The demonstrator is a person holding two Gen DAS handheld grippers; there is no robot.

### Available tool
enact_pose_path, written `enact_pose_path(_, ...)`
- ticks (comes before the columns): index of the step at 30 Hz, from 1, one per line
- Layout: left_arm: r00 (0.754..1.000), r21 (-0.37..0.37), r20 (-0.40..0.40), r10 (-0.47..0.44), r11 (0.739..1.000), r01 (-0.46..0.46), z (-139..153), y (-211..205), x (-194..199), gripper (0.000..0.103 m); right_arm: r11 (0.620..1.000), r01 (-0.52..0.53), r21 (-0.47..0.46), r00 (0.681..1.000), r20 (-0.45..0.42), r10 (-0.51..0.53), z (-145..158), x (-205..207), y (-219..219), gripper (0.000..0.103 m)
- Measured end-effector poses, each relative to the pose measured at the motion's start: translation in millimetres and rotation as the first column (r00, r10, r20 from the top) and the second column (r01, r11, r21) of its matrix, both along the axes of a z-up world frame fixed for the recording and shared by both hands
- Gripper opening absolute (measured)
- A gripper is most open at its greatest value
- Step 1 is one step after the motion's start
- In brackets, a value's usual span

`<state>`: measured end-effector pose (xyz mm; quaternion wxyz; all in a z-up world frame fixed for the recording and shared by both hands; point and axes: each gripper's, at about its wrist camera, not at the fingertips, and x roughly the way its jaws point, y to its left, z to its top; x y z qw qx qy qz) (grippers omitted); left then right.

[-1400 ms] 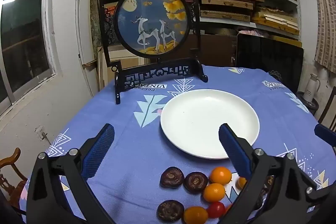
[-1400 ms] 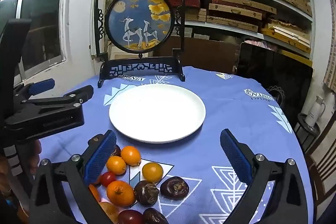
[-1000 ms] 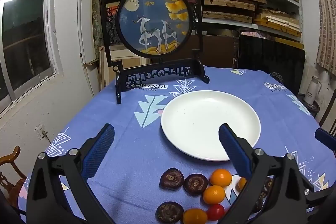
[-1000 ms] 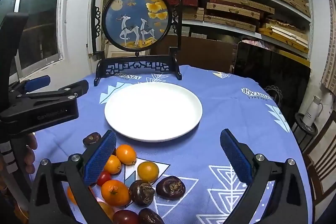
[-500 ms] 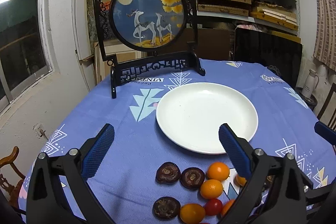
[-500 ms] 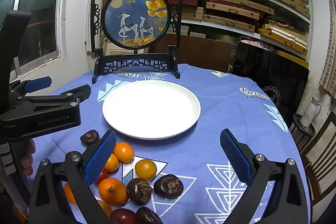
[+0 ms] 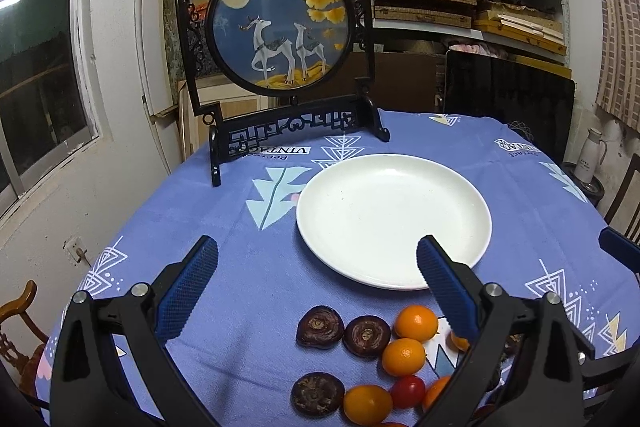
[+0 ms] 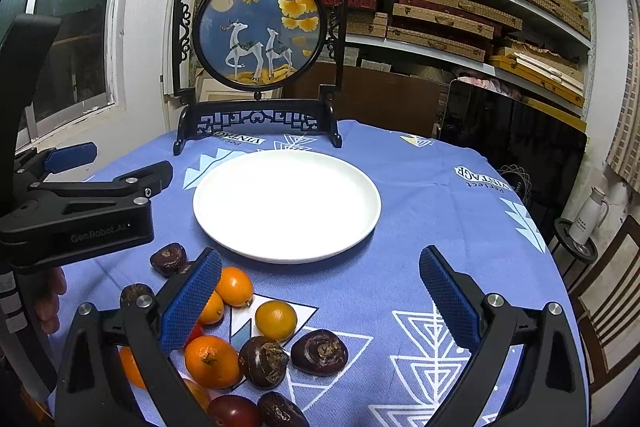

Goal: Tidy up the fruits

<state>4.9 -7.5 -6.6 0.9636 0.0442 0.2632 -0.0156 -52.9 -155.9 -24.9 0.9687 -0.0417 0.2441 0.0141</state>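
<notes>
A white plate sits empty on the blue tablecloth; it also shows in the right wrist view. In front of it lie loose fruits: small oranges, dark brown water chestnuts and a red cherry tomato. My left gripper is open and empty, above the cloth just behind the fruits. My right gripper is open and empty above the fruit pile. The left gripper's body shows at the left of the right wrist view.
A black-framed round deer screen stands on the table behind the plate. Shelves of boxes line the back wall. A window is at left. A white flask stands on a stool at right.
Both grippers have shifted slightly; the plate and fruits sit a little lower and nearer in the views. Both stay open and empty. No fruit has moved.
</notes>
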Motion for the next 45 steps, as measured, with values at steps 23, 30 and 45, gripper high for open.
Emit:
enact_pose_path(23, 1.0, 0.114, 0.025, -0.006, 0.993, 0.003, -12.4, 4.8, -14.7, 0.098, 0.987, -0.141, 0.077, 0.987, -0.071, 0.147, -9.8, -16.6, -27.1, 0.1)
enact_pose_path(30, 0.994, 0.116, -0.056, -0.097, 0.988, 0.103, -25.2, 35.1, -33.8, 0.098, 0.974, -0.226, 0.008, 0.966, -0.124, 0.225, -21.3, -48.3, -43.3, 0.1)
enact_pose_path(45, 0.854, 0.138, -0.288, -0.434, 0.863, 0.486, -76.3, 11.9, -93.2, 0.098, 0.908, -0.366, 0.202, 0.798, -0.433, 0.419, -86.8, -58.3, -20.9, 0.037)
